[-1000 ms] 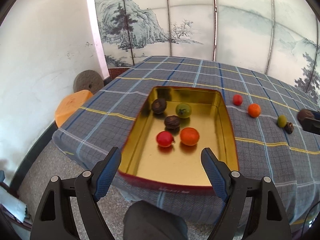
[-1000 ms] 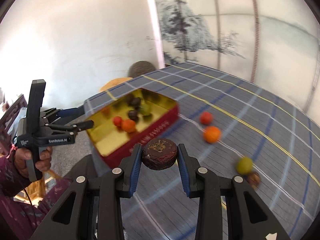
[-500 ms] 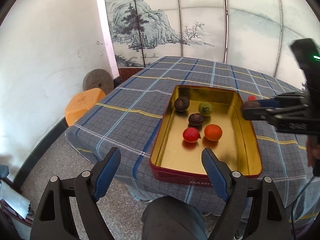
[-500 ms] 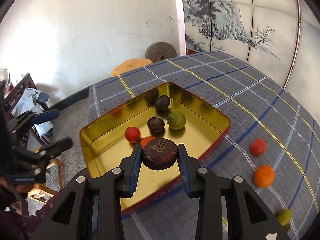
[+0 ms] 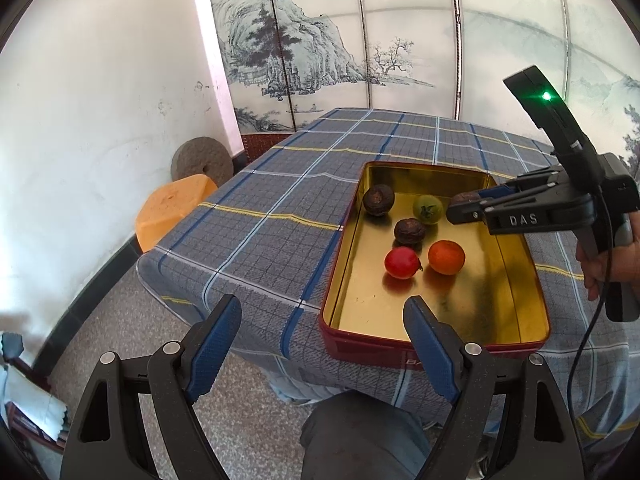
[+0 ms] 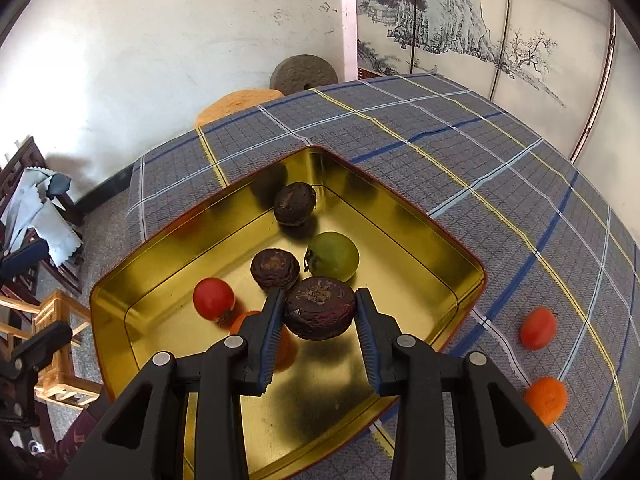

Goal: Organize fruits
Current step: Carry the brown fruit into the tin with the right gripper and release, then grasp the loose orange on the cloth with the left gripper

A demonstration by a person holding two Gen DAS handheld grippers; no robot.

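The right gripper (image 6: 320, 312) is clamped on a dark wrinkled fruit (image 6: 320, 307) above the gold tin (image 6: 452, 252); 5 fruits lie inside. The left gripper (image 5: 322, 334) hangs wide apart, holding nothing, off the table's edge (image 5: 224, 292)

A dark brown wrinkled fruit (image 6: 320, 307) is held in the air above the gold tin (image 6: 404, 236), pinched at both sides by the right gripper (image 6: 318, 334). In the tin lie five fruits: a second dark wrinkled fruit (image 5: 378, 199) near the far left corner, a green tomato (image 5: 427, 209) beside it, a third dark fruit (image 5: 409, 231) at the middle, and a red tomato (image 5: 401, 263) next to an orange fruit (image 5: 446, 257). On the tablecloth (image 6: 520, 184), right of the tin (well apart from it), lie a red fruit (image 6: 538, 328) and another orange fruit (image 6: 545, 399).
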